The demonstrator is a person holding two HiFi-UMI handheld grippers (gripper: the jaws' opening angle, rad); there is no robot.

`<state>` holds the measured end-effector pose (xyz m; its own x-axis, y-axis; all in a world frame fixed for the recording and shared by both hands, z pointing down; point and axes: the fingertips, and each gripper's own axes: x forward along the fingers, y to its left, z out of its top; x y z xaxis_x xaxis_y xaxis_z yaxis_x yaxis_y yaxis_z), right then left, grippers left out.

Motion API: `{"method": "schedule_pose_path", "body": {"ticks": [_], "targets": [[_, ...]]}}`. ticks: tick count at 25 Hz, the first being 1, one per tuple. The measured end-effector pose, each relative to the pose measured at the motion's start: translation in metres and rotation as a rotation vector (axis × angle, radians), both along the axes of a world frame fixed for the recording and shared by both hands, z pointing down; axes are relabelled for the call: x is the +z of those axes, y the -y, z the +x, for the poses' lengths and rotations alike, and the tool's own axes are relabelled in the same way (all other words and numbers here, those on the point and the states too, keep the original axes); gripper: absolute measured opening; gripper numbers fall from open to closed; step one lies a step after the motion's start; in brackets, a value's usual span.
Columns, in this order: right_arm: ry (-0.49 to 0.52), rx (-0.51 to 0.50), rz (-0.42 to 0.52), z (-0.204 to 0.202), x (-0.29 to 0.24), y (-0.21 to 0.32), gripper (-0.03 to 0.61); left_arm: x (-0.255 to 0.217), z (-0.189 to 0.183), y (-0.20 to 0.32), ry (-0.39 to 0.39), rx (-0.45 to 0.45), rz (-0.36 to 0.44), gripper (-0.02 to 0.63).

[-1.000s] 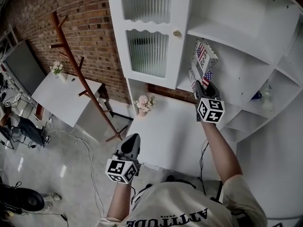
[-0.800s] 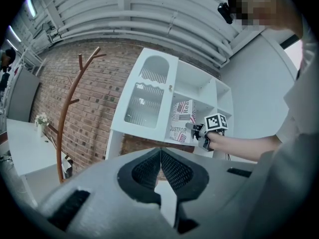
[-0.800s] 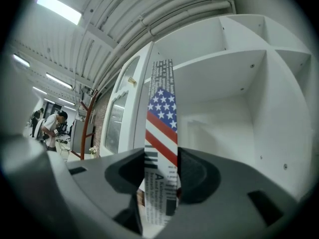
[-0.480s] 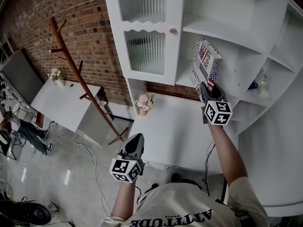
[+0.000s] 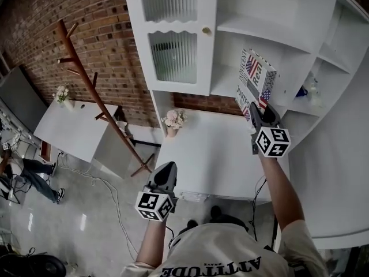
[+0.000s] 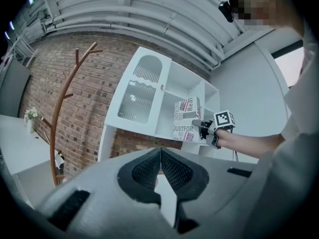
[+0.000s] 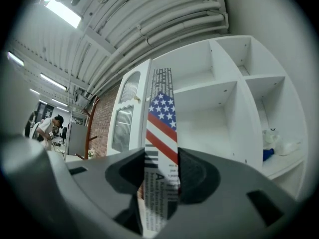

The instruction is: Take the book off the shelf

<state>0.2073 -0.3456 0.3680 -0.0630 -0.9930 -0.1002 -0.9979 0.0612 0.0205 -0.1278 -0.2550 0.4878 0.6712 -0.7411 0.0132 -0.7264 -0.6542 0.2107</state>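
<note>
1. The right gripper (image 5: 258, 112) is clamped on a thin book with a stars-and-stripes cover (image 5: 257, 81). In the right gripper view both pads press the book's (image 7: 160, 123) edge.
2. The book stands upright in front of the open compartment of the tall white shelf cabinet (image 5: 277, 33), just beside its ribbed glass door (image 5: 173, 56). A second ago it sat deeper in that compartment. The right gripper has since drawn back with it, towards the person. I cannot tell whether its lower edge touches the shelf board.
3. The left gripper (image 5: 164, 171) hangs low with its jaws together and nothing between them, off the front edge of the white desk (image 5: 213, 154). It has hardly shifted.
4. A small vase of pink flowers (image 5: 173, 120) stands on the desk's far corner.
5. A brown wooden coat stand (image 5: 86, 79) leans before the red brick wall (image 5: 86, 16).
</note>
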Motion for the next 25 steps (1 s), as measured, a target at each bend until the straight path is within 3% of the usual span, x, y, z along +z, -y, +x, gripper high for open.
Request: {"method": "schedule_pose_path", "body": {"ticks": [13,25], "targets": [[0.031,0.118,0.032,0.031,0.003,-0.122,0.172,0.007,0.026,-0.019,0.017,0.13,-0.011,0.026],[0.028,0.165,0.038,0.067,0.014,-0.19,0.17,0.0,0.055,-0.028,0.031,0.141,0.003,0.026]]}}
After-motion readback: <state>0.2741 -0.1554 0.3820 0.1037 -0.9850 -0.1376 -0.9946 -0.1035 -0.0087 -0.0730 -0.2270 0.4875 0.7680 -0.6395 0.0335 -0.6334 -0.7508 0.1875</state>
